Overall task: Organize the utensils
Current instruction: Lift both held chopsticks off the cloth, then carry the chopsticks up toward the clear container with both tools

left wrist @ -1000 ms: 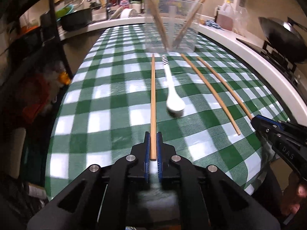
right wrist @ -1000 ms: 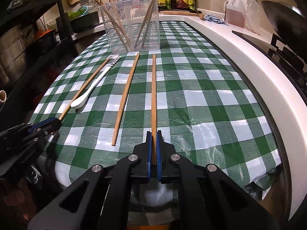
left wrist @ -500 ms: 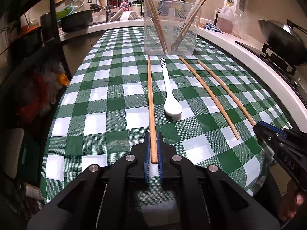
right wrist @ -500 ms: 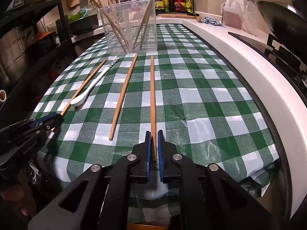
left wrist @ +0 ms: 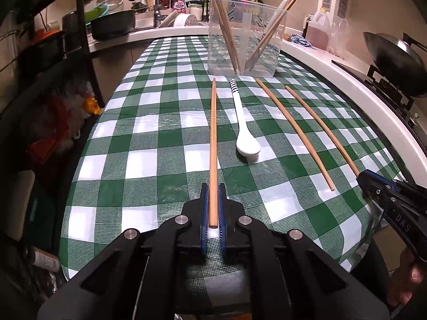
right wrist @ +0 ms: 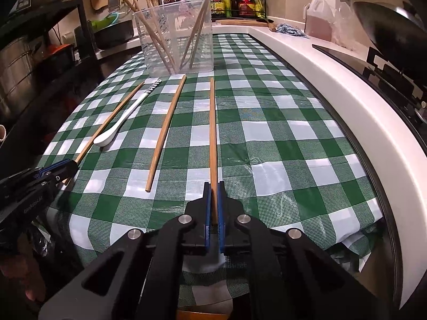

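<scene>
Three wooden chopsticks and a white spoon [left wrist: 246, 136] lie side by side on the green checked tablecloth [left wrist: 149, 160]. My left gripper [left wrist: 212, 186] is shut on the near end of the leftmost chopstick [left wrist: 213, 133]. In the right wrist view my right gripper [right wrist: 212, 185] is shut on the near end of the rightmost chopstick [right wrist: 212, 133]. Between the spoon and that chopstick, the middle chopstick [right wrist: 165, 130] lies free. A clear plastic container [left wrist: 245, 37] at the far end holds several chopsticks. Each gripper also shows in the other's view: the right gripper [left wrist: 364, 177], the left gripper [right wrist: 70, 166].
A white counter edge [right wrist: 333, 85] runs along the right of the table, with a wok [left wrist: 395, 61] and stove beyond it. A dark shelf rack [left wrist: 40, 80] stands at the left. A sink, pots and bottles [right wrist: 240, 0] fill the back.
Both grippers have stayed shut on their chopsticks. The views have shifted only slightly, and nothing on the cloth has moved.
</scene>
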Demonstrator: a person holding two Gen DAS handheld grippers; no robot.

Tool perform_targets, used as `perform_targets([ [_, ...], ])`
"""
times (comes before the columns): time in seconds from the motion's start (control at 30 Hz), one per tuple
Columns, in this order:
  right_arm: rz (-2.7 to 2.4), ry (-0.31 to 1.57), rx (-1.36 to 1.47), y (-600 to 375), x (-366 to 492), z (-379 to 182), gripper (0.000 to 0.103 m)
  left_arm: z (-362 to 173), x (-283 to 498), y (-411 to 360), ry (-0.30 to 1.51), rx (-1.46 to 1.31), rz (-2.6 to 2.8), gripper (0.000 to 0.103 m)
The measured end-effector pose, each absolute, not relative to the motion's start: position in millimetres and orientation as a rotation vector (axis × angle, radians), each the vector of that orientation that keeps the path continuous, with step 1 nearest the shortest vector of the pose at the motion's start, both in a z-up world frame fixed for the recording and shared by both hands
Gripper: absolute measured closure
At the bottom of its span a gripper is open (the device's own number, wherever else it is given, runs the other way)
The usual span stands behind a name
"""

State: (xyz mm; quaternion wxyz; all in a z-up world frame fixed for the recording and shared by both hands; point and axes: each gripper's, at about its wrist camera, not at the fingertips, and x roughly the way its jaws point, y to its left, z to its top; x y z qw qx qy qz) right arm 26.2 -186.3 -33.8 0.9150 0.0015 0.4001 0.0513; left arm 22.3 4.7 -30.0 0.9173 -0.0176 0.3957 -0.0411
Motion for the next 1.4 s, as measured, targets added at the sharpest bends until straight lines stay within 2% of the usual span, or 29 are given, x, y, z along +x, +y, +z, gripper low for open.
perform_targets([
  [0.77, 0.122, 0.812, 0.024, -188, 29, -32, 0.098, -30, 26, 1, 0.800, -0.026, -0.089, 0.096],
  [1.4, 0.123, 0.662, -0.027, -190, -2, 40, 0.098, 19, 2, 1, 0.631, -0.019, -0.102, 0.096],
])
